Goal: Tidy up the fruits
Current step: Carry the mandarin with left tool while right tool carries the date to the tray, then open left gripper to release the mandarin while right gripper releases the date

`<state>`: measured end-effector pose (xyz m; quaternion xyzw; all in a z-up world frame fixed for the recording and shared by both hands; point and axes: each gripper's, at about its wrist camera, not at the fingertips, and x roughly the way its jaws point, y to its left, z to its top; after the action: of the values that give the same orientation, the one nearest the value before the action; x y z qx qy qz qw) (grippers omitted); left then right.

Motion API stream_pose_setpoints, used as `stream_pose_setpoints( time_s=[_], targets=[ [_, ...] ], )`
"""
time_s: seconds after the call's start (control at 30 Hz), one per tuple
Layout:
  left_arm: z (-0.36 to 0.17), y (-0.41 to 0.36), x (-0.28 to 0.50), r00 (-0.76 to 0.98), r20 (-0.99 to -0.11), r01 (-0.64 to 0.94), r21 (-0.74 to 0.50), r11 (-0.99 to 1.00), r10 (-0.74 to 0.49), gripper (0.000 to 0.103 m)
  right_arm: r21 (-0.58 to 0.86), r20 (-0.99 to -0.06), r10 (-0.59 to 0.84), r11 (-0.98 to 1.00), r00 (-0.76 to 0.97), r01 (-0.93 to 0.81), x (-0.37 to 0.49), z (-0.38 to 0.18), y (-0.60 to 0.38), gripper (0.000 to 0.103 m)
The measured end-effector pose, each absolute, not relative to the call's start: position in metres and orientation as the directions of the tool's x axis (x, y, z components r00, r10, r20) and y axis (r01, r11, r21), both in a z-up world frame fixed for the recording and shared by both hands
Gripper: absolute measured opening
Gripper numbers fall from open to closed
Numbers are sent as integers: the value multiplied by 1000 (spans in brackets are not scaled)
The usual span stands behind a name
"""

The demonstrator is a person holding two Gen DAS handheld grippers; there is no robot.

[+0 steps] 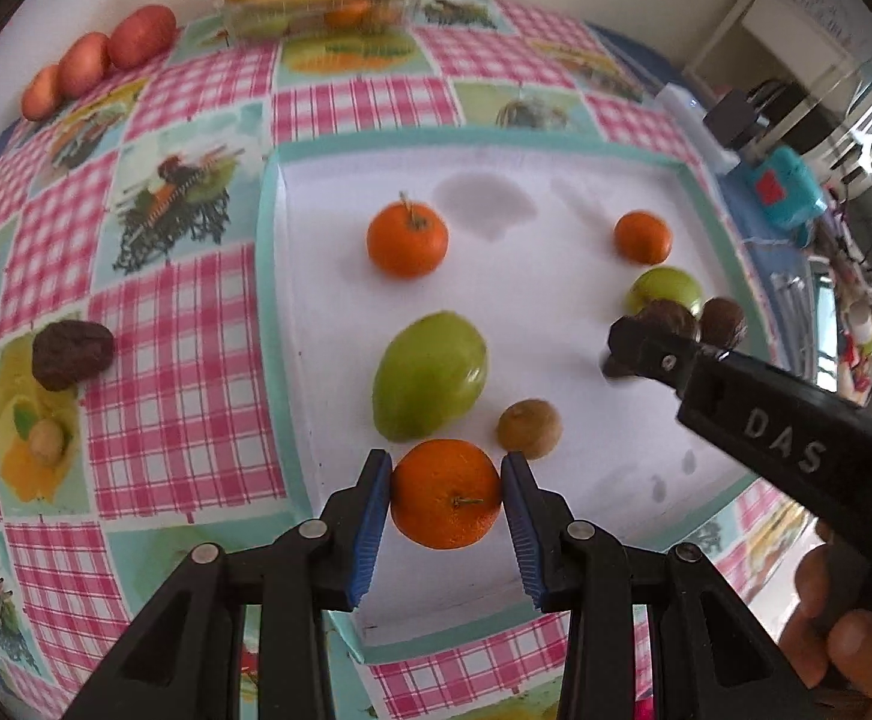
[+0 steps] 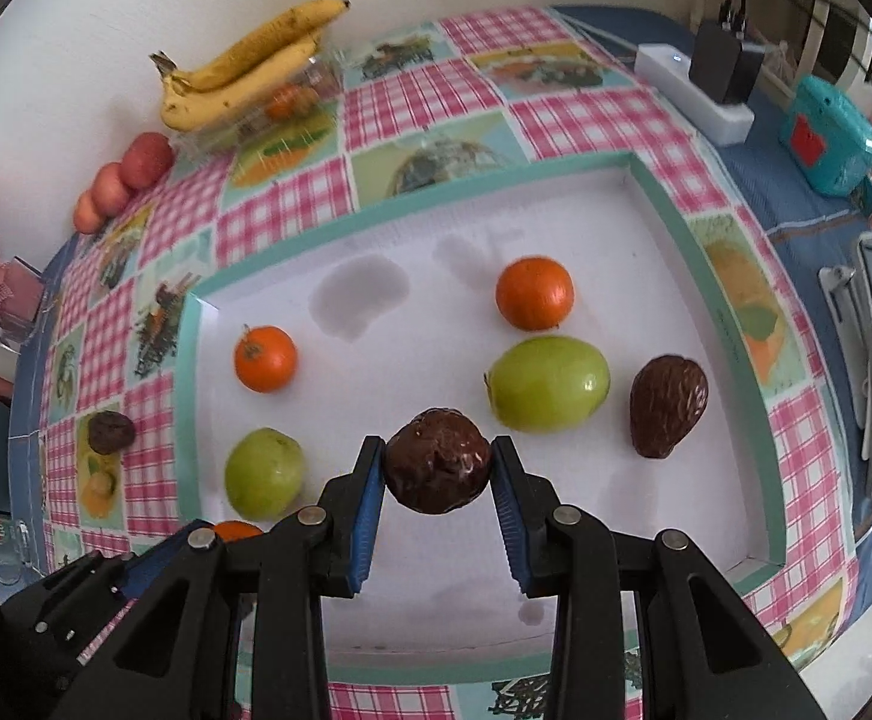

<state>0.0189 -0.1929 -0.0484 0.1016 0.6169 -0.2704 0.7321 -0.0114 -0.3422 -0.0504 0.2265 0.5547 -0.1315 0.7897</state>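
White tray (image 2: 556, 228): oranges, green fruits.

The tablecloth (image 1: 183, 372) looks like wipe-clean plastic with a faint sheen. The tray (image 2: 664, 204) has a matt white floor and a matt teal rim. In the blue ribbed pads (image 1: 375, 516), the orange (image 1: 445, 495) shows dimpled, slightly glossy peel. The green fruit (image 2: 547, 384) is smooth and shiny; the dark fruit (image 2: 439, 461) is wrinkled with a wet-looking gloss. The bananas (image 2: 243, 66) sit on clear plastic.
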Motion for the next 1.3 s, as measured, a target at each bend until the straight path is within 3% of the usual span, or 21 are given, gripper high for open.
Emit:
stream_pose_setpoints(
  time_s=[0.67,0.77,0.9,1.3],
  targets=[
    [-56,-196,19,68,-966,533,-177,827,-250,41,205,-944,47,859,326,469,-10,-57,-343,37],
    [-56,-197,20,67,-967,538,-174,825,-247,43,201,-945,44,861,325,467,-9,-57,-343,37],
    [-51,-197,23,71,-962,534,-188,825,-265,54,201,-944,41,860,328,469,-10,-56,-343,37],
    [-24,-177,35,170,-939,479,-188,857,-301,58,217,-924,28,859,381,464,-12,-42,-345,37]
  ],
)
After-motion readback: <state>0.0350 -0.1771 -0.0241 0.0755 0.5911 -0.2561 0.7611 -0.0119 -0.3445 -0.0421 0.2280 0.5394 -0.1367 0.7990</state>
